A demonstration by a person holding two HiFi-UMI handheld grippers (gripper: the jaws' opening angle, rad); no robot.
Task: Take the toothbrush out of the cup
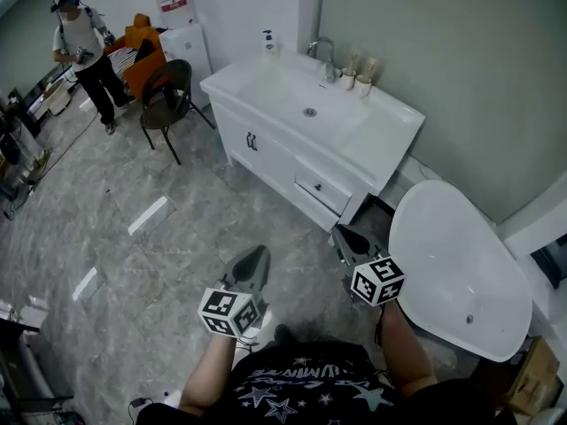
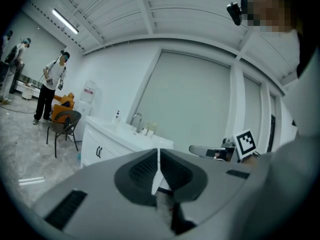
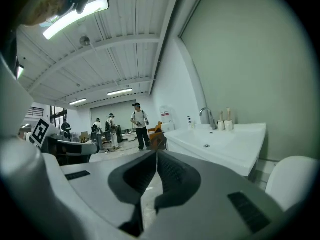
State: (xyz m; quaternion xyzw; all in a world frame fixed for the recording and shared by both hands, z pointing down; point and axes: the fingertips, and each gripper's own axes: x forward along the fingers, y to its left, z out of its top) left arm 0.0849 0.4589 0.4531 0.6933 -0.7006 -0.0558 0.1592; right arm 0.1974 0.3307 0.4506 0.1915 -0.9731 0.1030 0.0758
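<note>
A long white vanity cabinet with a sunken basin [image 1: 312,124] stands against the pale green wall. Two small pale cups [image 1: 356,81] sit at its back edge, just beside the curved chrome tap [image 1: 324,54]. A white oval bathtub [image 1: 456,259] lies to its right. The left gripper [image 1: 251,268] and right gripper [image 1: 351,240] hang low over the grey marbled floor [image 1: 124,255], well apart from the cups. A person in a white shirt [image 1: 82,44] stands far off near a dark metal chair [image 1: 168,94].

White vanity [image 1: 266,153] beside a white bathtub [image 1: 447,255], dark chair [image 1: 166,91] and person [image 1: 84,47] farther off.
</note>
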